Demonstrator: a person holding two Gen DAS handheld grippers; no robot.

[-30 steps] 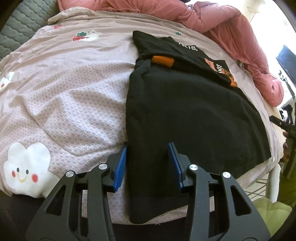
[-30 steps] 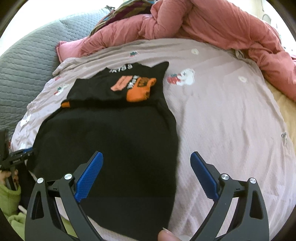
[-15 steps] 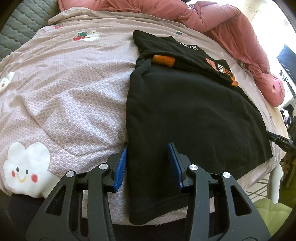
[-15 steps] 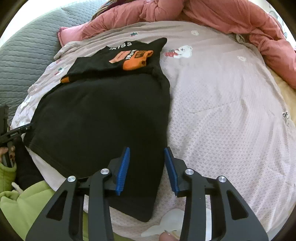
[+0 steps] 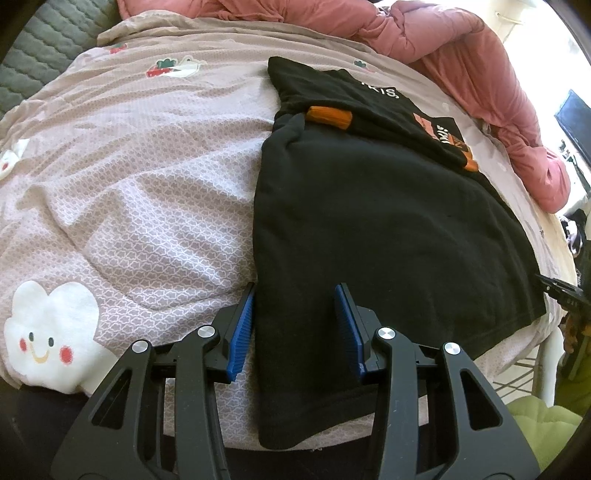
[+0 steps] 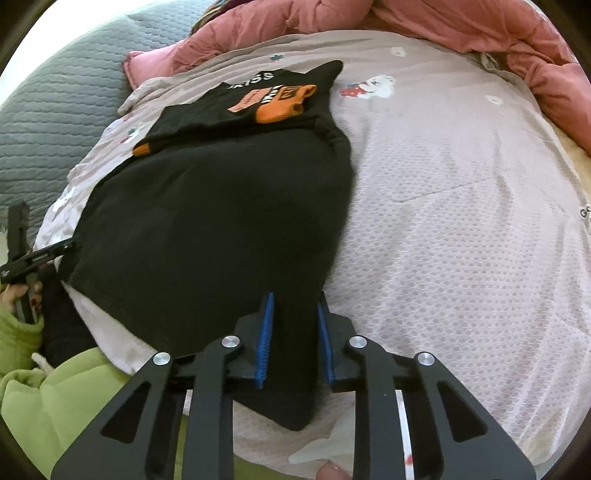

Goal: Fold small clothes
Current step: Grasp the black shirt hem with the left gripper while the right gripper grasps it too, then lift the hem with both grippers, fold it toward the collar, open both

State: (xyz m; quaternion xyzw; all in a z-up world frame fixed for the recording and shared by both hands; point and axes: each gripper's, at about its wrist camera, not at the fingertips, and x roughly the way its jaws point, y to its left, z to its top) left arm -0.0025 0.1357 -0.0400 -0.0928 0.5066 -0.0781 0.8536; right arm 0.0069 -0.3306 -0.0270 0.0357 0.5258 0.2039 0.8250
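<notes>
- Nearest the lenses: left claw (image 5: 295, 325), blue pads set apart astride the near left corner of the black garment (image 5: 388, 229); cloth lies between the pads, which appear to rest at its edge rather than pinch it, though the contact is hard to read.
- Right claw (image 6: 293, 332), jaws closing over the near right corner of the same garment, dark cloth between the pads, which look about to bite; a grip at each hem corner would suit lifting the hem and carrying it toward the collar end.
- Person's green sleeve (image 6: 55, 398), at the bed's near edge below the claws.
- Black garment, laid flat and lengthwise on the bed, hem toward the claws, smoothed for folding.
- Orange cuffs (image 6: 280, 107), on sleeves already turned in across the upper body, with white lettering and an orange patch showing; sleeve folds judged done, lengthwise fold outstanding.
- Pink patterned bedsheet (image 5: 147, 192), bearing a smiling cloud motif (image 5: 51, 328) at the near left.
- Pink duvet (image 6: 461, 26), bunched along the far side, clear of the work.
- Grey quilted headboard (image 6: 55, 122), farthest back.
</notes>
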